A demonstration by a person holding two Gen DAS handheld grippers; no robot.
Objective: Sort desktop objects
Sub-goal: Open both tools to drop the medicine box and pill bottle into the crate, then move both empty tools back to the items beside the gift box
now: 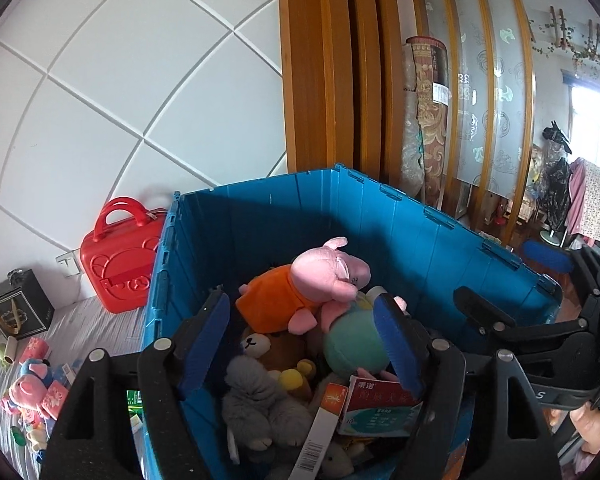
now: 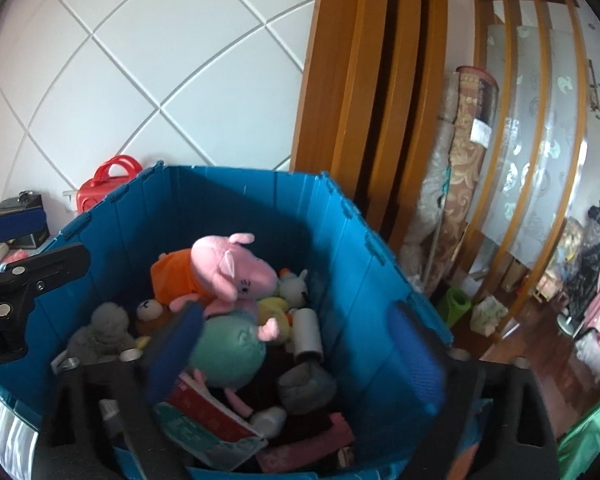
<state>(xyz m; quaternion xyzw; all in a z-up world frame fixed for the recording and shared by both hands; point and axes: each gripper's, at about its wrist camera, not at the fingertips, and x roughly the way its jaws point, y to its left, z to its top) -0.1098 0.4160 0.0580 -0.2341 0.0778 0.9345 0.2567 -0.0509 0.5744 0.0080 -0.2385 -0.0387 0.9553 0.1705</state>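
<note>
A deep blue ribbed plastic crate (image 1: pixel 400 220) with hinged rim tabs is filled with soft toys and cartons. On top lies a pink plush pig in an orange fabric dress (image 1: pixel 300 284), resting across a second plush pig in a teal dress (image 2: pixel 228 348). Around them are seen a fuzzy grey plush animal (image 1: pixel 260 400), a brown plush bear (image 1: pixel 268 348), a red-and-white cardboard medicine carton (image 1: pixel 380 408) and a white cardboard roll (image 2: pixel 308 332).

The left tool (image 1: pixel 304 344) is held over the crate with its blue foam-padded fingers (image 1: pixel 204 344) spread apart; nothing is clamped, the plush pile merely showing between them. The right tool (image 2: pixel 296 356) is spread wider still, one blurred pad in front of the teal pig, and nothing is gripped.

Beside the crate a glossy red moulded plastic case with twin handles (image 1: pixel 120 264) stands on the grey striped desk (image 1: pixel 100 320), along with a black box (image 1: pixel 18 308) and small pink plush toys (image 1: pixel 28 388).
</note>
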